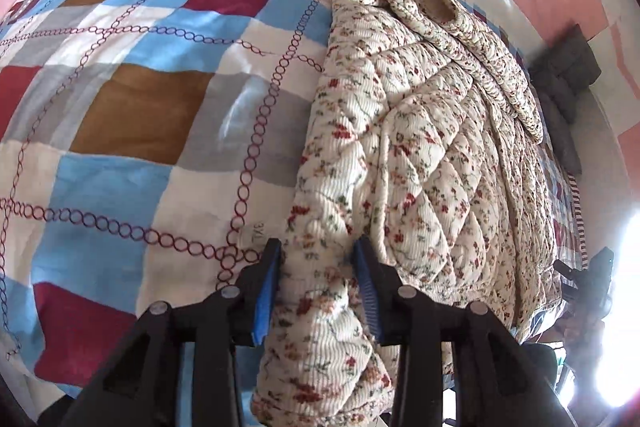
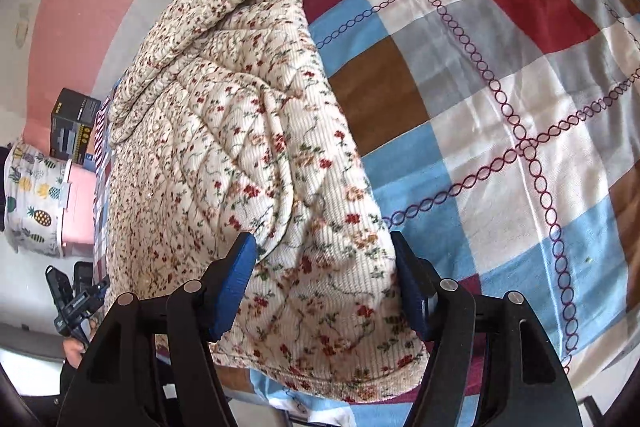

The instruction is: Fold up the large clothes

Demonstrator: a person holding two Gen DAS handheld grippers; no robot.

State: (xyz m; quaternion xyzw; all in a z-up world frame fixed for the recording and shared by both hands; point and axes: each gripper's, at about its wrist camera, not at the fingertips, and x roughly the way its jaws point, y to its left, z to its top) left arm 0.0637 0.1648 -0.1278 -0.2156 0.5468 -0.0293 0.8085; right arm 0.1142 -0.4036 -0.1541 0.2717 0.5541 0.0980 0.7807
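Note:
A cream quilted jacket with small red flowers (image 1: 432, 131) lies folded lengthwise on a checked bedspread (image 1: 132, 99). My left gripper (image 1: 318, 251) is shut on a thick fold at the jacket's near end, blue pads pressed on both sides. In the right wrist view the same jacket (image 2: 224, 131) runs away from me. My right gripper (image 2: 322, 247) has a bulky end of the jacket between its blue pads, which touch the cloth on both sides. The jacket's collar with a brown lining (image 1: 438, 1) is at the far end.
The bedspread (image 2: 500, 87) covers the whole bed. Pink and white wall behind. A dark cushion (image 1: 564, 75) lies past the bed edge. A black box (image 2: 74, 123) and a pineapple-print cloth (image 2: 34, 199) stand beside the bed. The other gripper shows at each view's edge.

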